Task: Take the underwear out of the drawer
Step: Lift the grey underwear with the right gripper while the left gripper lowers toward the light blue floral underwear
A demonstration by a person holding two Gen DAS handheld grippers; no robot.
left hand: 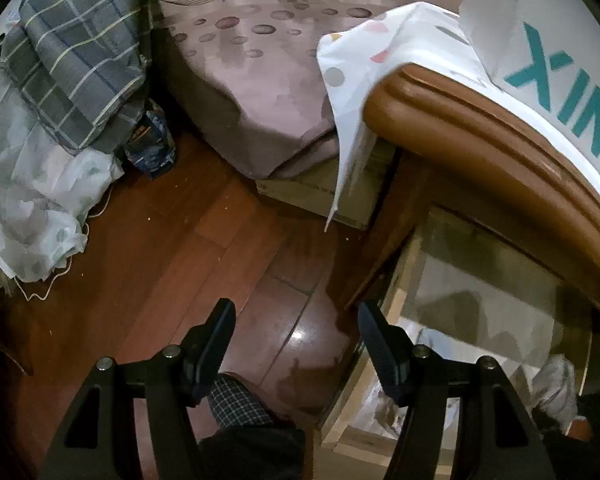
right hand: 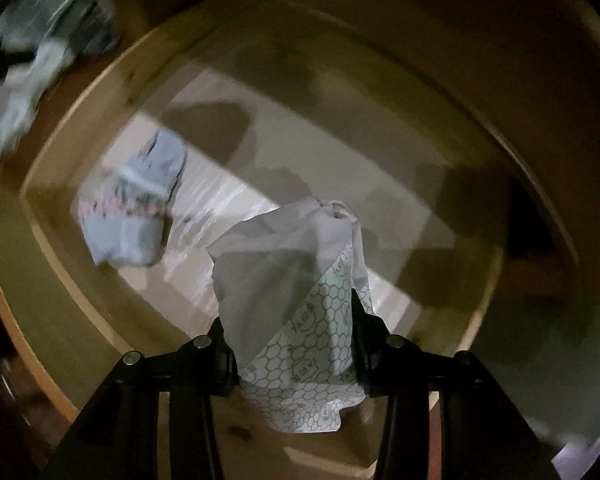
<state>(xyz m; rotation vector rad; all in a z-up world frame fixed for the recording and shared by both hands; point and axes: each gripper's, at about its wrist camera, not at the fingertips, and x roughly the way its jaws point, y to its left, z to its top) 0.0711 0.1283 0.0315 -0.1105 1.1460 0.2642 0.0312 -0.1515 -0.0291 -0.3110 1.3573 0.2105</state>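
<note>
Dim bedroom, red wooden floor [left hand: 152,248] beside the open drawer [right hand: 100,312]. My right claw [right hand: 292,344] is clenched on white underwear [right hand: 284,280], which hangs over the drawer, not yet clear. Another garment [right hand: 132,208] remains inside. My left claw [left hand: 296,344] is released, empty.

text 1: we are reading teal capitals "XIN", cut off by the frame edge, on a white box [left hand: 540,40] | text 2: we are seeing small print among hexagons on the underwear [right hand: 312,360], too blurred to read
</note>
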